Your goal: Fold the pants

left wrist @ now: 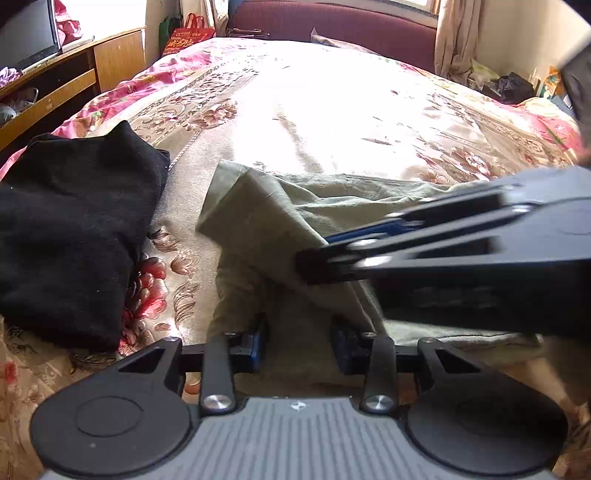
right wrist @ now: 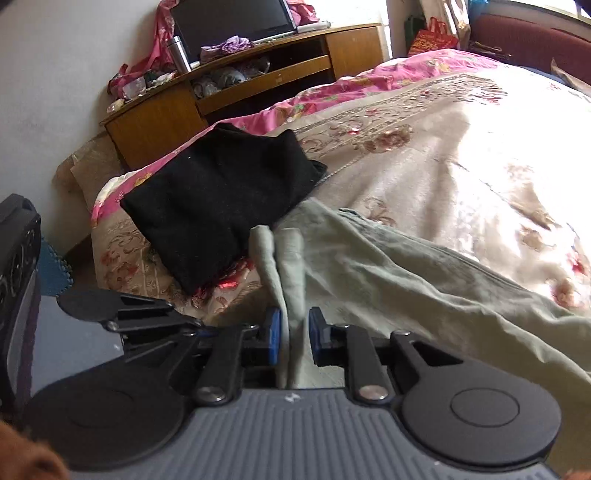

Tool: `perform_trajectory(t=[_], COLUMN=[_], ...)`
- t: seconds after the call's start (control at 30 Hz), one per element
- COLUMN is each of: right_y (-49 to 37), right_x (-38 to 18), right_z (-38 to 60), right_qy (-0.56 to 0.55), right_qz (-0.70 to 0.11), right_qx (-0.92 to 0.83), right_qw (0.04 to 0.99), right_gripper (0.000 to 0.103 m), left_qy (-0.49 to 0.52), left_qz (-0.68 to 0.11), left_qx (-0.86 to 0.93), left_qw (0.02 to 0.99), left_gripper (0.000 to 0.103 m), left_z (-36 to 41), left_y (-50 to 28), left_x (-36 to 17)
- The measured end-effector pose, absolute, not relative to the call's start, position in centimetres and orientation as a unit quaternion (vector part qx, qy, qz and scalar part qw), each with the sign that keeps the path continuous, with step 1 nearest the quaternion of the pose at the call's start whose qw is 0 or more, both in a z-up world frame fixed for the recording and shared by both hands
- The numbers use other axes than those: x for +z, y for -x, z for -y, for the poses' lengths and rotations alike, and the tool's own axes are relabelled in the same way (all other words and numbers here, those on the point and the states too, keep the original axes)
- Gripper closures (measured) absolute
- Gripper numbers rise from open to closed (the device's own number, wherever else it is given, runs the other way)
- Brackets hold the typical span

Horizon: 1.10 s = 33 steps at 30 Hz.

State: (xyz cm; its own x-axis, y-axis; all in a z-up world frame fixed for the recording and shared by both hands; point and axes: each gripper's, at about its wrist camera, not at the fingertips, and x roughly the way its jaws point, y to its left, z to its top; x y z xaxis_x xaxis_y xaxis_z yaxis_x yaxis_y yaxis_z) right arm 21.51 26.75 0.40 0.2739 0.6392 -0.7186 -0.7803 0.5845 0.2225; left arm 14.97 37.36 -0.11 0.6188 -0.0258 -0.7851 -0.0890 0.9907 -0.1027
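Observation:
Pale olive-green pants [left wrist: 266,206] lie crumpled on a floral bedspread [left wrist: 332,103]. My left gripper [left wrist: 297,343] sits low over the pants' near end, its blue pads apart with cloth between them. My right gripper [right wrist: 293,332] has a gathered fold of the pants [right wrist: 388,269] between its blue pads, lifted off the bed; a small gap shows beside the cloth. The right gripper also shows blurred in the left wrist view [left wrist: 325,254], crossing from the right above the pants.
A folded black garment [left wrist: 74,229] lies on the bed's left side, also in the right wrist view [right wrist: 221,206]. A wooden TV cabinet [right wrist: 258,85] stands along the left wall. A maroon headboard [left wrist: 332,22] is at the far end.

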Motion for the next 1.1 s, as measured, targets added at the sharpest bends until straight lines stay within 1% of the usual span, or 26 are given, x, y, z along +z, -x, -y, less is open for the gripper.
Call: perform_trajectory(t=[0.13, 0.2, 0.27, 0.33, 0.4, 0.47, 0.5, 0.57, 0.63, 0.7, 0.77, 0.87, 1.0, 1.03, 1.07, 1.1], right_y=[-22.9, -23.7, -24.8, -26.1, -27.3, -28.2, -28.7, -30.0, -30.9, -30.3, -30.3, -32.9, -36.1, -37.0, -37.9, -38.6], right_x=[1.6, 1.8, 1.3, 0.8, 0.7, 0.9, 1.1, 0.7, -0.2, 0.2, 1.2, 1.5, 0.4, 0.1, -0.2, -0.5], right_z=[-20.8, -16.8, -12.1, -8.7, -6.9, -6.2, -5.8, -4.9, -5.1, -4.6, -4.7, -6.8, -9.2, -9.5, -9.7, -9.8], right_qy=[0.109, 0.133, 0.146, 0.131, 0.128, 0.140, 0.125, 0.079, 0.071, 0.076, 0.107, 0.186, 0.288, 0.293, 0.289, 0.280], right_qz=[-0.402, -0.393, -0.400, -0.418, -0.427, -0.433, -0.437, -0.459, -0.474, -0.448, -0.418, -0.451, -0.488, -0.506, -0.524, -0.542], right_qx=[0.370, 0.308, 0.236, 0.192, 0.203, 0.227, 0.235, 0.242, 0.228, 0.235, 0.287, 0.405, 0.496, 0.505, 0.507, 0.509], right_qw=[0.831, 0.856, 0.874, 0.878, 0.872, 0.861, 0.859, 0.851, 0.848, 0.859, 0.855, 0.773, 0.658, 0.636, 0.621, 0.606], right_gripper=[0.084, 0.079, 0.069, 0.067, 0.068, 0.065, 0.063, 0.051, 0.051, 0.052, 0.051, 0.053, 0.053, 0.056, 0.065, 0.072], left_qy=[0.095, 0.115, 0.134, 0.152, 0.153, 0.152, 0.151, 0.151, 0.149, 0.140, 0.135, 0.130, 0.179, 0.195, 0.201, 0.201], left_qz=[-0.432, -0.433, -0.439, -0.450, -0.456, -0.457, -0.456, -0.456, -0.457, -0.457, -0.459, -0.466, -0.455, -0.450, -0.444, -0.440], left_qx=[0.024, 0.027, 0.032, 0.039, 0.046, 0.050, 0.053, 0.058, 0.065, 0.070, 0.067, 0.066, 0.096, 0.107, 0.114, 0.121], left_qw=[0.897, 0.894, 0.888, 0.879, 0.875, 0.875, 0.875, 0.875, 0.875, 0.876, 0.876, 0.872, 0.867, 0.865, 0.866, 0.867], left_gripper=[0.051, 0.051, 0.051, 0.051, 0.051, 0.051, 0.051, 0.051, 0.051, 0.051, 0.051, 0.051, 0.051, 0.051, 0.050, 0.048], left_z=[-37.5, -37.6, -37.7, -37.8, -37.3, -37.1, -36.8, -36.4, -36.0, -35.5, -35.1, -34.2, -33.0, -32.5, -32.0, -31.5], left_y=[-15.0, -14.5, -14.2, -14.3, -14.6, -14.8, -14.8, -15.0, -15.5, -15.8, -16.0, -16.4, -15.2, -14.8, -14.6, -14.5], left_x=[0.9, 1.2, 1.0, 0.4, 0.1, 0.2, 0.4, 0.4, 0.2, 0.3, 0.4, 0.2, 0.2, 0.1, 0.0, -0.1])
